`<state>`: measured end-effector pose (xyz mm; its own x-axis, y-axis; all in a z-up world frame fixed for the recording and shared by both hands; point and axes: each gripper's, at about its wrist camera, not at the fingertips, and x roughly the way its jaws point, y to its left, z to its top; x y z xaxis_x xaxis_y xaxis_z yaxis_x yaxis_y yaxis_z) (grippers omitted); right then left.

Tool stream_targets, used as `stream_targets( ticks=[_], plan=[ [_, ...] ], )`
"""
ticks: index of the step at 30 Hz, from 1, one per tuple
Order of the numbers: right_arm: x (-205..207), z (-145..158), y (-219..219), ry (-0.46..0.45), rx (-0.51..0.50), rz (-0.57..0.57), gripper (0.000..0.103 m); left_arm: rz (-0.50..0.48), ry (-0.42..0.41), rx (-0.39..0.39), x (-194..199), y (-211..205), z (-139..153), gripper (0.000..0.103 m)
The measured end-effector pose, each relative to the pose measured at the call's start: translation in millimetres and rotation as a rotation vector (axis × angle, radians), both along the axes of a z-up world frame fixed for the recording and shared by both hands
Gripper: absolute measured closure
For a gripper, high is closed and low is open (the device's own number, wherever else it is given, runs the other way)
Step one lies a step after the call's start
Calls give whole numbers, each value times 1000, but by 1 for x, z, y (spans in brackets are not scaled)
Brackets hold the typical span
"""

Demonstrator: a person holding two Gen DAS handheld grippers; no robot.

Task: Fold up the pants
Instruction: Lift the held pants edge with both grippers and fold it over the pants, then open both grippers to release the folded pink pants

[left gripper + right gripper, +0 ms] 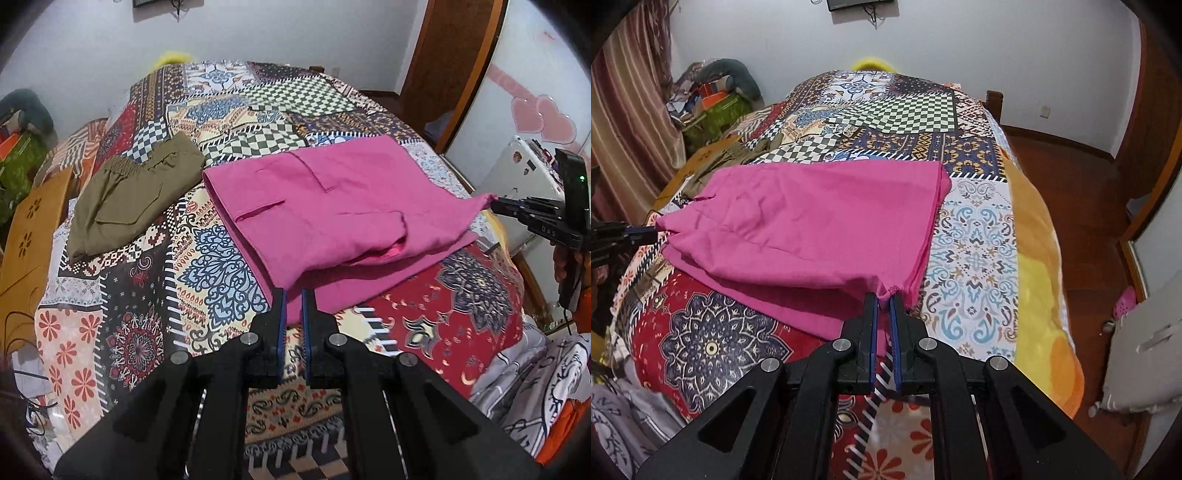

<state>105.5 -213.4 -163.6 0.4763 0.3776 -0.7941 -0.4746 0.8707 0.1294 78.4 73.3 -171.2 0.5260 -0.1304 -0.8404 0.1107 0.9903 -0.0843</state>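
Both sets of fingers, left gripper and right gripper, pinch corners of pink pants ahead, over the bed.

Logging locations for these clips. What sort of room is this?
Most likely a home bedroom: a bed under a patchwork cover, pink pants laid across it, a curtain alongside.
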Motion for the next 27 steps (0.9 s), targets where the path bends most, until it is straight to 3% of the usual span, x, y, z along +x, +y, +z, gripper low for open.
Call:
stream_targets(
  ticks=[7, 9, 11, 12, 14, 18, 23, 27],
  plan=[
    [-8, 21, 3, -54, 1, 19, 96, -20, -63, 17, -3, -12, 27, 93],
    [-10, 28, 8, -70, 5, 38, 94, -41, -80, 13, 2, -20, 34, 87],
    [-11, 33, 15, -85, 12, 61, 87, -58, -88, 8, 9, -30, 36, 71],
    [-11, 35, 20, -90, 17, 75, 83, -67, -88, 8, 13, -36, 36, 70],
    [-11, 36, 30, -96, 23, 101, 77, -91, -81, 7, 21, -48, 33, 69],
    [-9, 32, 49, -83, 36, 153, 77, -144, -54, 3, 27, -67, 24, 69],
    [-14, 26, 69, -59, 56, 213, 77, -161, -26, 47, 25, -78, 6, 44],
    [-15, 17, 82, -27, 61, 238, 77, -143, 22, 27, 28, -71, -12, 44]
  ],
)
